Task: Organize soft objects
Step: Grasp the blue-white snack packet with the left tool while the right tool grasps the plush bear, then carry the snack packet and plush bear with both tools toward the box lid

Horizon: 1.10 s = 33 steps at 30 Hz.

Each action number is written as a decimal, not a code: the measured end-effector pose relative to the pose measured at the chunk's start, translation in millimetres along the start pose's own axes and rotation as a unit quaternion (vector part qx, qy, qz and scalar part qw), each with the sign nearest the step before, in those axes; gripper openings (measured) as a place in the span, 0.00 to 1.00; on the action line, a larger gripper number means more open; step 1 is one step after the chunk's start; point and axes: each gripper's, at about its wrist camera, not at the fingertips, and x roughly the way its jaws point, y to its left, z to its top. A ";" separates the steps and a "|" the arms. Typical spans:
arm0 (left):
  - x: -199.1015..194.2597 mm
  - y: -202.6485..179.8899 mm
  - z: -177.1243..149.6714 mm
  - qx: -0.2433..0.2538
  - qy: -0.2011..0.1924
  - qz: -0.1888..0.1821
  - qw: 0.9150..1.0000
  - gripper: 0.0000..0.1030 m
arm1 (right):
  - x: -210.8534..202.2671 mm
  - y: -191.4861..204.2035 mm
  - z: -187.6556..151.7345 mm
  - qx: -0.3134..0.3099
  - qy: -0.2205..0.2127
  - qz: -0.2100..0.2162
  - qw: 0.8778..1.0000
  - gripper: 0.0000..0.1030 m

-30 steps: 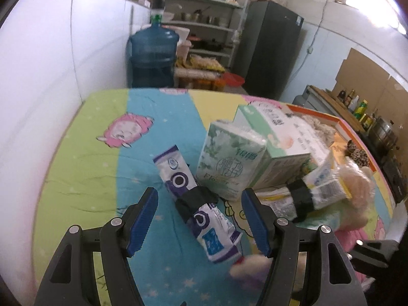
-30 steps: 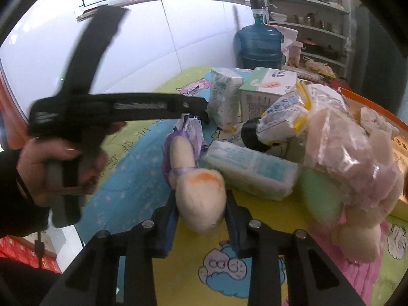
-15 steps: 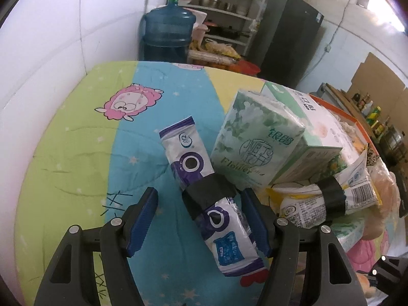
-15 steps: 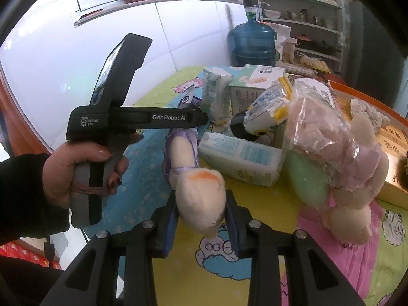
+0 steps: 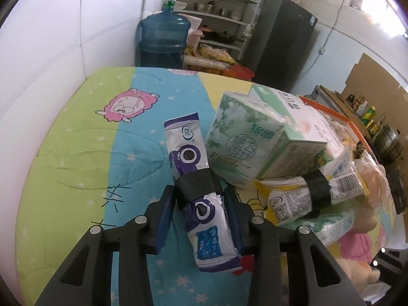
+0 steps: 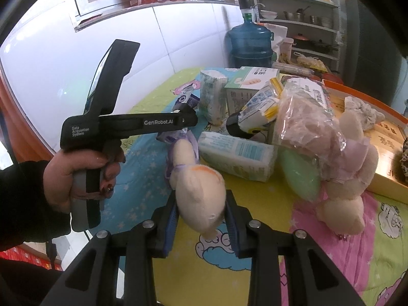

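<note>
A purple-and-white soft pack [image 5: 187,140] with a black band round its middle lies on the cartoon blanket [image 5: 76,158]. My left gripper [image 5: 199,191] is closing on it, and both blue pads touch the band. In the right wrist view my right gripper [image 6: 201,196] is shut on a cream plush toy [image 6: 196,181] with an orange patch, held just above the blanket. A hand [image 6: 76,170] holds the left gripper's handle to the left of the toy.
A green tissue pack [image 5: 242,142], a tissue box [image 5: 293,125], a yellow banded pack [image 5: 313,191], a blue-white wipes pack [image 6: 237,155] and a bagged plush [image 6: 331,153] crowd the right. An orange box [image 6: 382,137] stands behind them. White wall on the left, water bottle [image 5: 163,40] beyond.
The left gripper's jaws, wide apart before, have closed in onto the banded pack. The right gripper keeps its hold on the plush toy, and the view has barely shifted.
</note>
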 end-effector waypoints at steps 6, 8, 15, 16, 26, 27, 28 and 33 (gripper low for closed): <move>-19.1 -2.1 -2.4 0.000 -0.014 -0.003 1.000 0.38 | -12.1 0.8 -2.5 0.002 -0.008 -0.002 1.000 0.33; -25.9 -1.1 -3.4 -0.001 -0.018 -0.003 1.000 0.38 | -15.9 2.1 -2.9 0.001 -0.013 -0.003 1.000 0.33; -48.3 2.5 -8.9 -0.003 -0.034 -0.010 0.999 0.38 | -27.7 7.1 -5.5 0.010 -0.025 -0.006 1.000 0.32; -51.3 2.8 -10.2 -0.003 -0.035 -0.011 0.999 0.38 | -30.7 7.2 -6.2 0.014 -0.029 -0.005 0.999 0.32; -91.1 -7.7 -13.2 0.016 -0.065 -0.031 0.997 0.38 | -60.0 11.0 -10.3 0.030 -0.056 -0.015 0.998 0.32; -96.1 -10.7 -11.7 0.020 -0.069 -0.034 0.997 0.38 | -63.8 11.6 -10.4 0.032 -0.060 -0.017 0.998 0.32; -101.7 -14.3 -10.9 0.025 -0.072 -0.038 0.996 0.38 | -68.4 11.3 -11.7 0.035 -0.066 -0.019 0.997 0.32; -124.0 -30.3 -6.1 0.041 -0.081 -0.053 0.994 0.38 | -90.8 9.4 -11.8 0.048 -0.090 -0.035 0.994 0.32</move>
